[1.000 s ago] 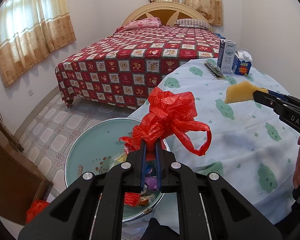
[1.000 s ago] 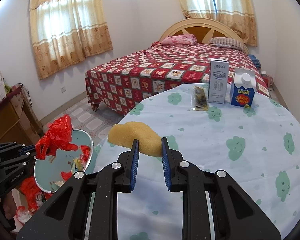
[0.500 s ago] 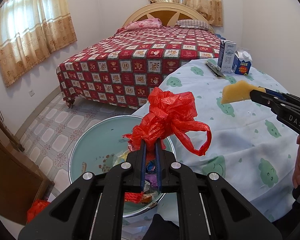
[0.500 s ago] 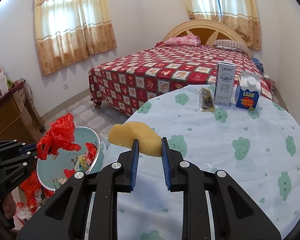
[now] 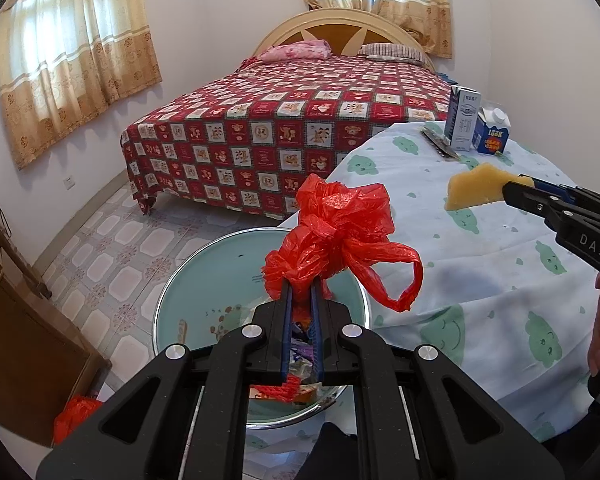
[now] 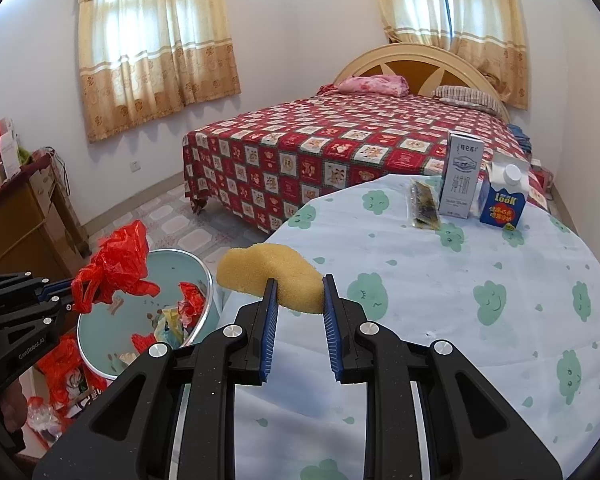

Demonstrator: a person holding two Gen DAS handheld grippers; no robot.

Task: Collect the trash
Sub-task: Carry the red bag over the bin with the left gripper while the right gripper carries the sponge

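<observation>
The sponge (image 6: 274, 280) sits pinched between the pads of the right gripper (image 6: 298, 294), its bulk sticking out past the tips over the table (image 6: 480, 340) edge, probably headed for the basin (image 6: 96, 344) of trash on the floor. The left gripper (image 5: 301, 292), nearly closed, clamps a red bag (image 5: 340, 232) above that basin, likely waiting to drop it.

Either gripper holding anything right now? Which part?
Left gripper pinches the red plastic bag at its bunched lower end, over the basin. Right gripper clamps the yellow sponge at its near end.
</observation>
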